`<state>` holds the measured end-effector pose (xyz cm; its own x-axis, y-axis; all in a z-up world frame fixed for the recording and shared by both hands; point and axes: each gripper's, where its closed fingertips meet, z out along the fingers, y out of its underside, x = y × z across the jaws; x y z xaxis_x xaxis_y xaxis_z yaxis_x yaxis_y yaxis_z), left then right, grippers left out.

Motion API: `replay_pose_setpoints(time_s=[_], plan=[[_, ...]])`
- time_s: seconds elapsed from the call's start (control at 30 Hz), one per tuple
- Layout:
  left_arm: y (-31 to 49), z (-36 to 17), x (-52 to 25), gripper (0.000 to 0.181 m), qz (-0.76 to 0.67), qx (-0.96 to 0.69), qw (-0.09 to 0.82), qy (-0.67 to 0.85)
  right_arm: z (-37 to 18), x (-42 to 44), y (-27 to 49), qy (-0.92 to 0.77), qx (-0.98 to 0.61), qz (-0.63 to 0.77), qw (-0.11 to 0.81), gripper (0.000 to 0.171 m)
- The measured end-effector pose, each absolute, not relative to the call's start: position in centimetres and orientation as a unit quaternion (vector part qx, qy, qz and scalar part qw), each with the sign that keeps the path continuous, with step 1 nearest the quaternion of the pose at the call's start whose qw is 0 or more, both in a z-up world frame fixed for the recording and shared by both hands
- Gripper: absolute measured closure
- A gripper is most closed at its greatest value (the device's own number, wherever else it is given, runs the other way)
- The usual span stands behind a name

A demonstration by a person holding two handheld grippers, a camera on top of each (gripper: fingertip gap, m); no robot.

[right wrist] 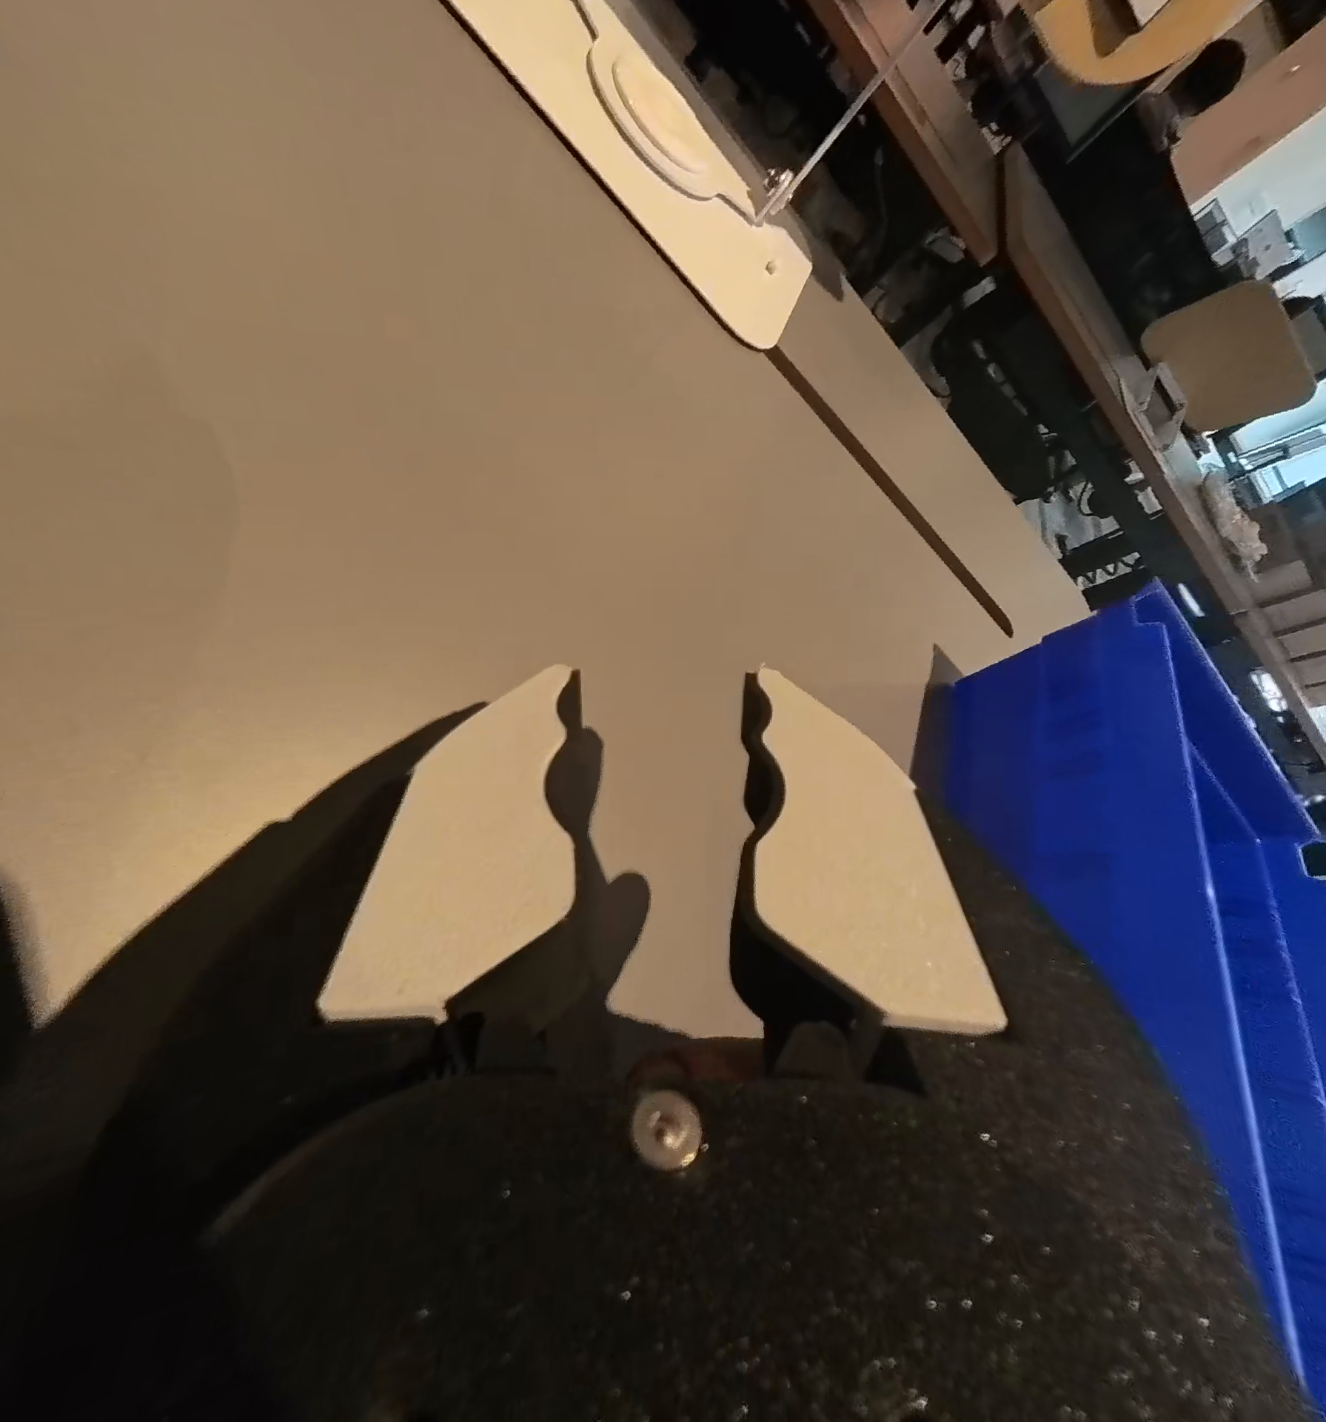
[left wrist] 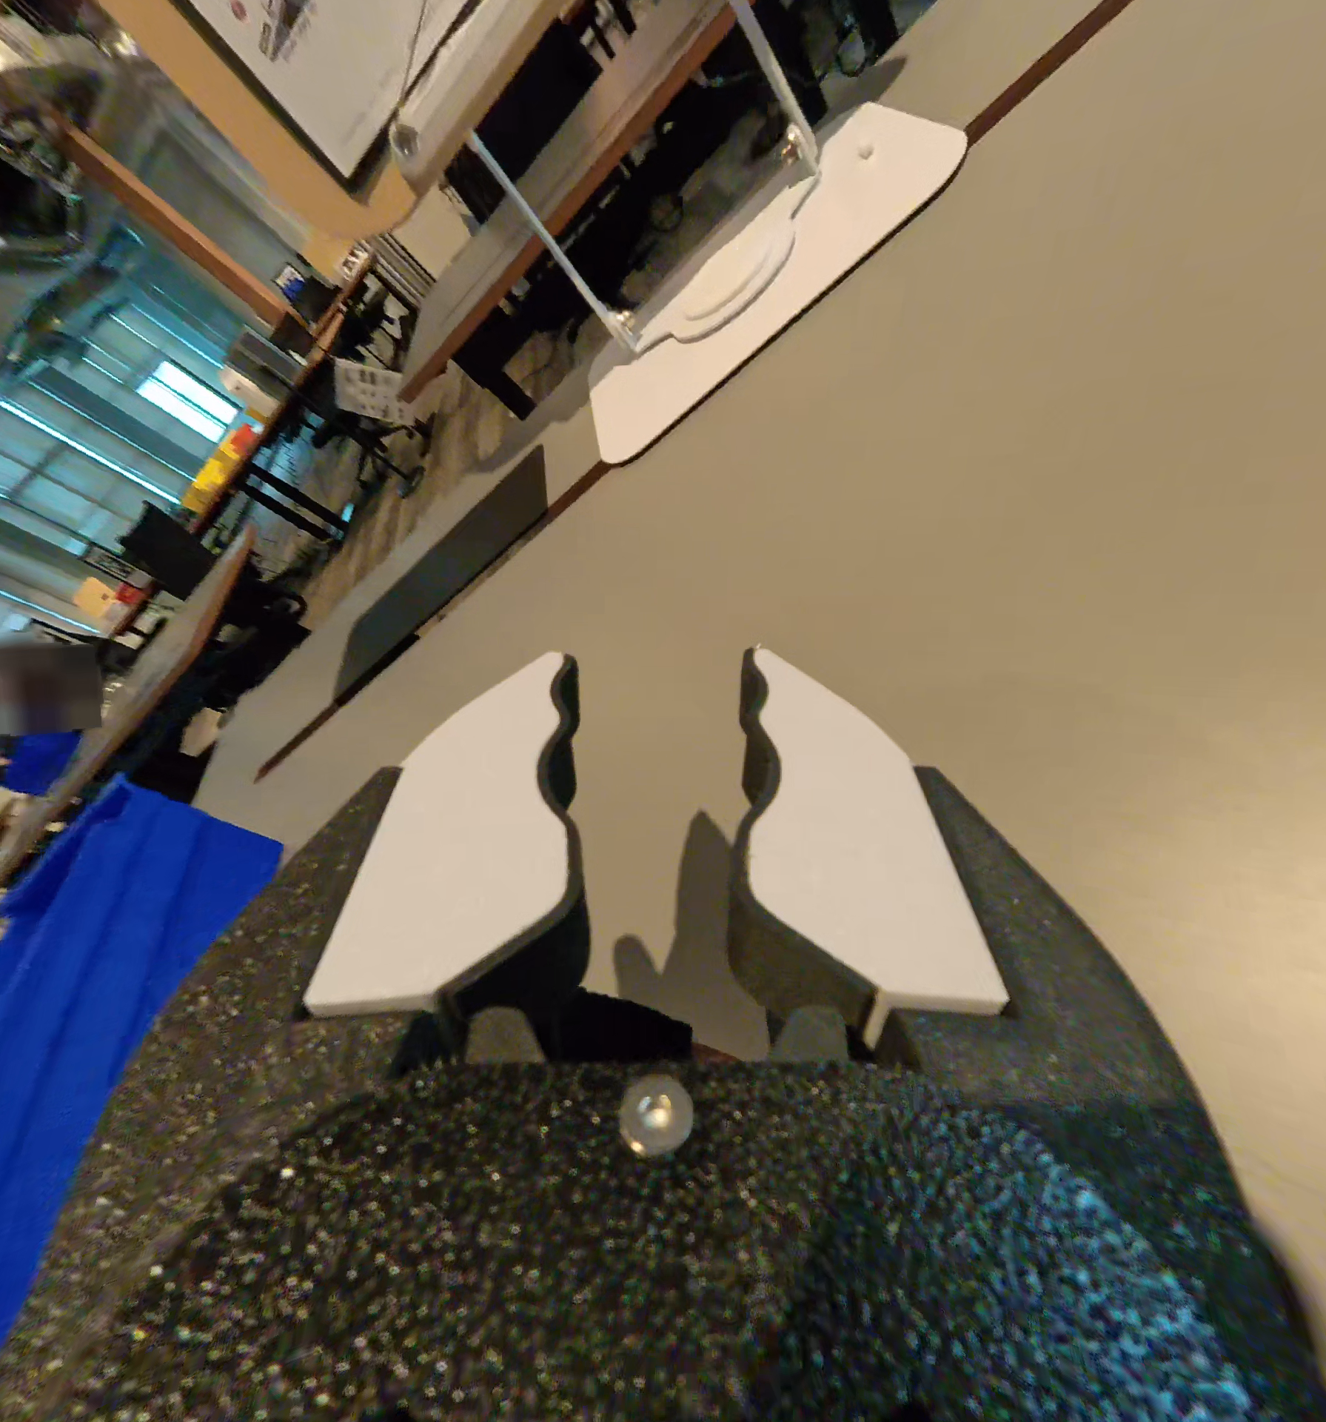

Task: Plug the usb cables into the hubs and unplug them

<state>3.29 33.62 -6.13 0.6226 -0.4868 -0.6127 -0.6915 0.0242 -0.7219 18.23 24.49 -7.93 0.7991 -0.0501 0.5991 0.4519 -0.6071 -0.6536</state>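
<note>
USB cables and hubs are nowhere in either wrist view, so you have nothing to plug or unplug within reach of the cameras right now. What you do have is a bare stretch of beige table under both tools.

Your left gripper hangs low over that surface with its white fingers spread apart and nothing between them; the gap shows only tabletop and the fingers' own shadow. Your right gripper is held the same way, jaws parted and empty, tilted so the table runs off diagonally. Both look like a ready posture: opened wide enough to take a connector, kept close to the table so a short move could bring them to work.

Beyond the tips in both views, a white stand base sits at the far edge of the table, with a clear upright panel bolted to it; it is well apart from the fingers and seems to belong to the workstation rather than to the task. A blue bin stands just beside your right gripper on its outer side, and a blue shape shows at the left edge of the left view. Whether the cables or hubs lie inside either, you cannot tell from here, since no interior is visible.

Judging by this, the task is either not begun or between steps.
</note>
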Motion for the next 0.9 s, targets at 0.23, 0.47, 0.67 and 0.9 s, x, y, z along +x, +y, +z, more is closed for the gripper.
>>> replay_pose_setpoints(time_s=[0.23, 0.47, 0.67, 0.9], plan=[[36.3, -6.0, 0.4, 0.133, 0.072, -0.722, 0.562, 0.397, -7.9, 18.1, 24.5, -0.123, -0.847, -0.292, 0.428, 0.130], [37.1, -5.9, -0.2, 0.125, 0.061, -0.718, 0.556, 0.414, -7.9, 18.2, 24.4, -0.126, -0.848, -0.288, 0.427, 0.130], [39.7, -4.0, -4.5, 0.126, 0.074, -0.713, 0.582, 0.384, -8.9, 17.9, 23.8, -0.158, -0.854, -0.273, 0.414, 0.128], [42.3, 1.0, -17.8, 0.138, 0.123, -0.689, 0.666, 0.258, -7.4, 17.5, 22.1, -0.206, -0.822, -0.270, 0.457, 0.135]])
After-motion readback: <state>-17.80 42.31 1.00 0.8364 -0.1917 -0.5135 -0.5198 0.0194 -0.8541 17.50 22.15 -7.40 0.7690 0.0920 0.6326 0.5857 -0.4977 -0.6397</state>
